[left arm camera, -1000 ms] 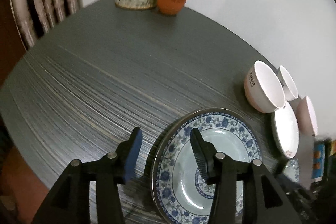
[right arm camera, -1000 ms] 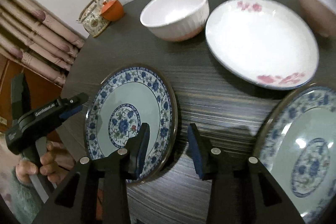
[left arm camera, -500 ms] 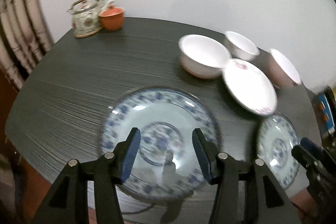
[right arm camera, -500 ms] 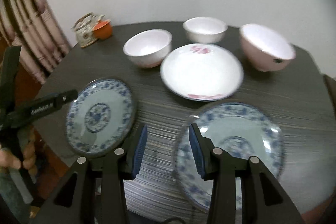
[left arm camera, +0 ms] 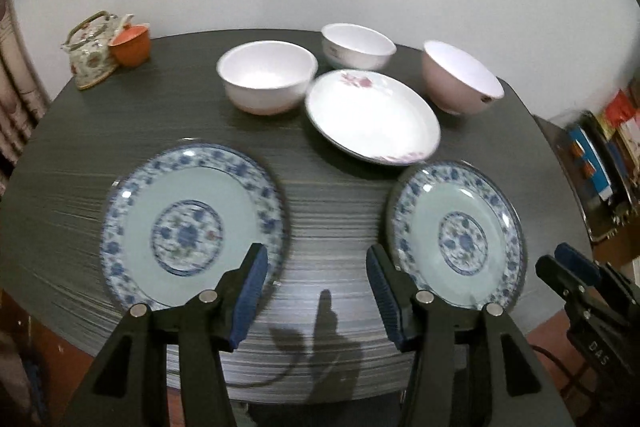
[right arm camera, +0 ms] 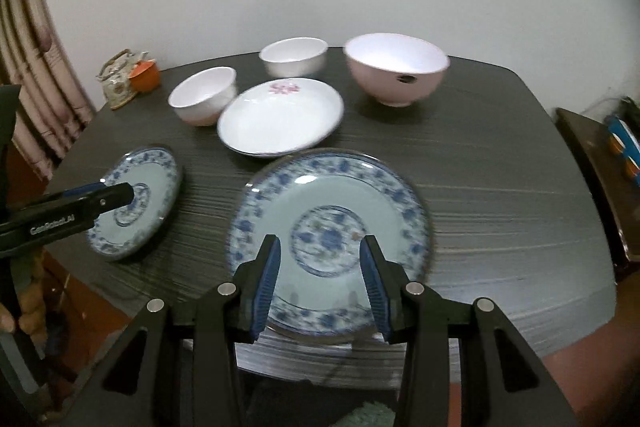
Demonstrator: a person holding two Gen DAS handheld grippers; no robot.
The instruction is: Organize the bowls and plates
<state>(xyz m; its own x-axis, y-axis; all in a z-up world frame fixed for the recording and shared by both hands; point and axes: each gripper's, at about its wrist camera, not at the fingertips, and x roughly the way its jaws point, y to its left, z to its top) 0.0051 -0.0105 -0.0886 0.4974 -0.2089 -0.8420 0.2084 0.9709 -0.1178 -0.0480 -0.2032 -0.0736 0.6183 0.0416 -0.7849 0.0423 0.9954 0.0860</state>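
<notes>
Two blue-patterned plates lie near the front of the dark table: the left plate and the right plate. Behind them sits a white plate with pink flowers. Three bowls stand at the back: a white bowl, a smaller white bowl and a pink bowl. My left gripper is open and empty, above the table's front edge between the two blue plates. My right gripper is open and empty, over the near part of the right blue plate.
A patterned teapot and an orange cup stand at the table's back left corner. A curtain hangs on the left. A low shelf with books stands to the right.
Both grippers have pulled back and up from the table, and both views have widened. The left gripper has swung right from the left plate. Both jaws stay open.
</notes>
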